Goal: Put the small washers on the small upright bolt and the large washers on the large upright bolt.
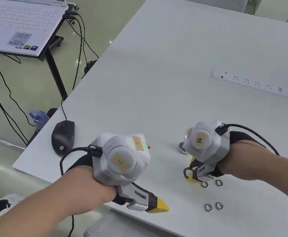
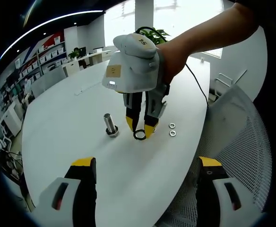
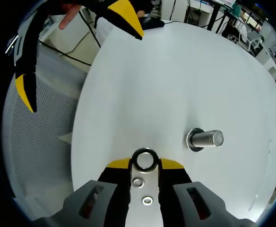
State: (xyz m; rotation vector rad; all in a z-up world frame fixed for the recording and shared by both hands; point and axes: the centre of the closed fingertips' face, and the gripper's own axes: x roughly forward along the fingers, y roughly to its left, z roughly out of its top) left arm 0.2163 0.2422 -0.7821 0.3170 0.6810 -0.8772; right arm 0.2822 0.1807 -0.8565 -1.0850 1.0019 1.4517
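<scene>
Left gripper (image 2: 146,165): at near table (image 1: 183,74) edge, jaws wide apart, empty. Small washers (image 1: 219,206) lie loose nearby. Right gripper (image 2: 139,128) pinches a large washer (image 3: 144,151) by its rim; the large bolt (image 3: 204,139) stands just beyond. Risk: rim grip slips, or tilted washer snags bolt top.

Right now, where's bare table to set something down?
Free: the wide stretch of table between the mouse and the power strip. Crowded: the near edge, where the right tool holds a large washer beside the bolt and small washers.
</scene>
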